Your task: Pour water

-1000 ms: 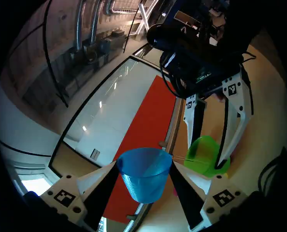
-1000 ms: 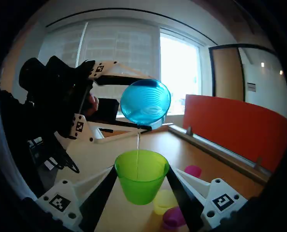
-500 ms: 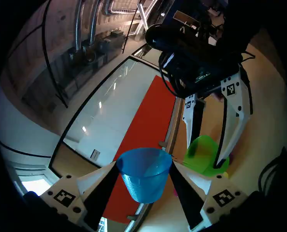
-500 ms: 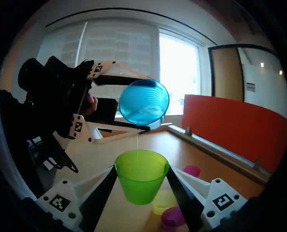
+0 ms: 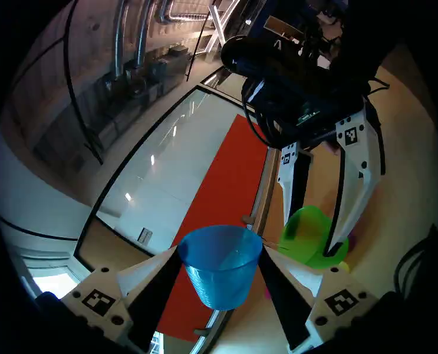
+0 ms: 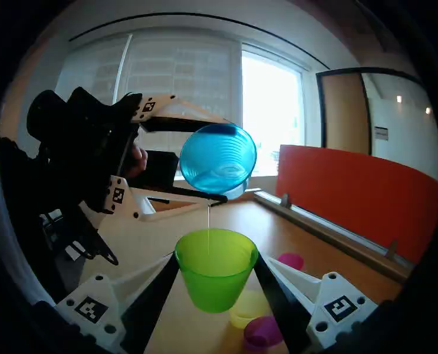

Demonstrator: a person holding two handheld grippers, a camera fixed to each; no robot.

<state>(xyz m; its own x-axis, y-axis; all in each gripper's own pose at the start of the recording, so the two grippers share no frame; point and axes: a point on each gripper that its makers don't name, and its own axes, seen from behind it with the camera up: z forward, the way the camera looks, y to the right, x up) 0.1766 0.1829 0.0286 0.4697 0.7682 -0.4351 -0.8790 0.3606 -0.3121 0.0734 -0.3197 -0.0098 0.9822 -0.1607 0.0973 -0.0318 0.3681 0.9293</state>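
Blue cup, gripped by left claw, trickles apparent water into green cup gripped by right claw.

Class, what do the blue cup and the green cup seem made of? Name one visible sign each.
The blue cup: probably translucent glossy plastic; light passes through, ringed ridges show inside. The green cup: probably translucent smooth plastic; its wall glows with light.

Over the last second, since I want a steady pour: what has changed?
The blue cup, shut in the left tool, drifted slightly left in the right gripper view; its thin water stream followed. Unchanged: the stream falls into the green cup, and the right tool grips that cup.
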